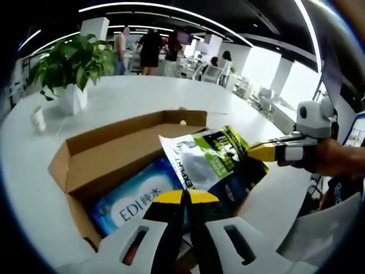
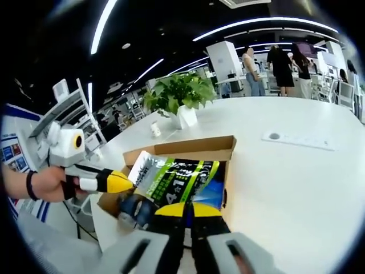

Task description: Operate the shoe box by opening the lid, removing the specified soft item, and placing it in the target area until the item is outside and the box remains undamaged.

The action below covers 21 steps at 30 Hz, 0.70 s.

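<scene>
the lid of the shoe box is already swung open and stands back from the cavity, so that first step looks done. the soft item, a green, white and black pouch, is partly lifted: it sits tilted across the box's front edge, most of it still over the opening, not yet clear of the box and not in any target area. so i judge the removal is under way and the placing is all still to do.

my right tool is clenched on the pouch's edge, its yellow tips pinching the upper corner as seen in the left gripper view. my left tool comes in from the other side and its yellow tip touches the pouch's white top corner; whether it is truly pinching or just resting there i cannot tell, though its own tips look pressed together at the bottom of its view.

inside the box, under the pouch, lies a blue pack with white lettering, flat on the bottom. the cardboard walls look straight and untorn.

the box stands on the white counter, with a potted plant and a small white cup well apart behind it.
</scene>
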Each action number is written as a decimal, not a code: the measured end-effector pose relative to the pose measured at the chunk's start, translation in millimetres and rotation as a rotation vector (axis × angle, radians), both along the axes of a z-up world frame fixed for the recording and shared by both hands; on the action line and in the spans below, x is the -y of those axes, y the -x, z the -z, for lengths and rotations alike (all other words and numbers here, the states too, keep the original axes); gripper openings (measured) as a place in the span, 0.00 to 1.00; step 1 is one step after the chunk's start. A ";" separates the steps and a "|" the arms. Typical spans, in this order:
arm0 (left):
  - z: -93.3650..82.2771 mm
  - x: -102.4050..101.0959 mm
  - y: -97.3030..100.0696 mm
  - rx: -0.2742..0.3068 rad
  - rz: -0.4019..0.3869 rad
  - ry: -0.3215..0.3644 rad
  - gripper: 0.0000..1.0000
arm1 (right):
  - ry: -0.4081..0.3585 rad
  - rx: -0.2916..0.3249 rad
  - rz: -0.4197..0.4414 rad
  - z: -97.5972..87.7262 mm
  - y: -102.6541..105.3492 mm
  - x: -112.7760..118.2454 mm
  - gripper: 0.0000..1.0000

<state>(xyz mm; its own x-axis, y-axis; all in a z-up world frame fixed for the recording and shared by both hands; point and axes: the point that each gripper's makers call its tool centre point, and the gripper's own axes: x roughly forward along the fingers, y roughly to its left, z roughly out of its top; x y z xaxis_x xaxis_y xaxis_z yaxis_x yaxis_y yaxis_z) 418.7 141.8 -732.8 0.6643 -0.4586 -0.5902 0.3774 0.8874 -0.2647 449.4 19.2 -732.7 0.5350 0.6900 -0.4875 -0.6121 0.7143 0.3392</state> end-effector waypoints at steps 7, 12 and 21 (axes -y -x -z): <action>-4.3 24.6 -5.0 0.007 0.036 0.003 0.00 | 0.007 0.008 0.031 -4.7 -0.7 24.8 0.00; -7.8 42.0 -9.5 0.013 0.062 0.006 0.00 | 0.008 0.010 0.054 -6.5 0.4 43.7 0.00; -8.8 74.0 -10.6 0.015 0.114 0.008 0.00 | 0.011 0.009 0.103 -6.1 5.0 76.8 0.00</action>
<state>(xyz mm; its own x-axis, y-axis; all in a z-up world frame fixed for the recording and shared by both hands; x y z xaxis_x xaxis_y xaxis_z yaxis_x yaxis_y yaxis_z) 429.3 67.8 -724.0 0.6164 -0.5366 -0.5763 0.4798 0.8362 -0.2655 444.4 -57.5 -726.6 0.6071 0.6259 -0.4896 -0.5384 0.7771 0.3259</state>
